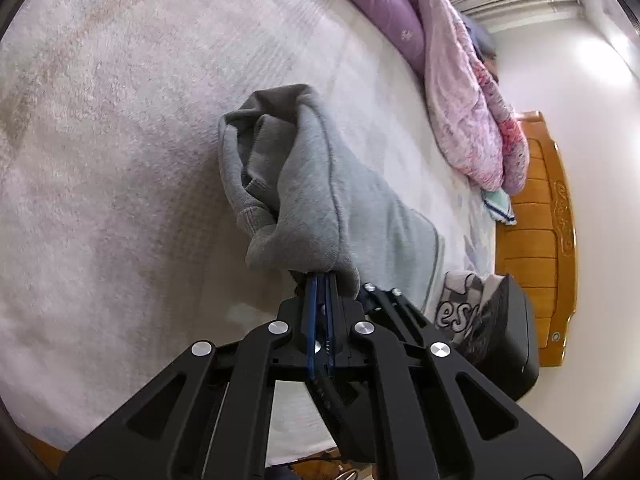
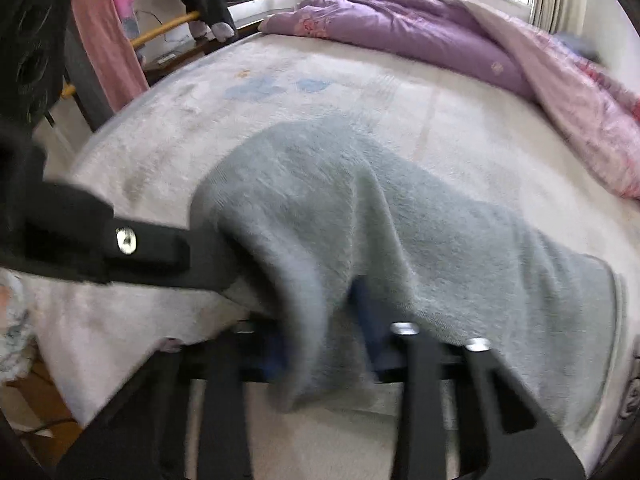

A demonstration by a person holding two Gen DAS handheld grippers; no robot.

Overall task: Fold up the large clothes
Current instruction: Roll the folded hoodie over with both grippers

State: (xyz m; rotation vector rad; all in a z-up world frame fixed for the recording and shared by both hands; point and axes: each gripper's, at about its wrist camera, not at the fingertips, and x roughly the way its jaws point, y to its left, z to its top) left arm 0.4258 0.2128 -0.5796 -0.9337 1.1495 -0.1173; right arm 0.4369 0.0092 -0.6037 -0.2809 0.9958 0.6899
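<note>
We see both the left gripper (image 1: pixel 322 280) and right gripper (image 2: pixel 320 344) pinching the grey sweatshirt (image 1: pixel 320 184) above the bed (image 1: pixel 120 160), no writing legible

Left gripper (image 1: pixel 322 280) – black linkage, silver screws, blue pads; right gripper (image 2: pixel 320 344) similar, apparently, though blurred.

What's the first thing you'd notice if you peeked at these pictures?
A big grey top sprawls across the middle of the white bed, and both black tools hold bunches of it at its near edge. The left tool is shut on a gathered fold; the right tool has cloth draped between its fingers. A purple and pink quilt is heaped along the bed's far side.
</note>
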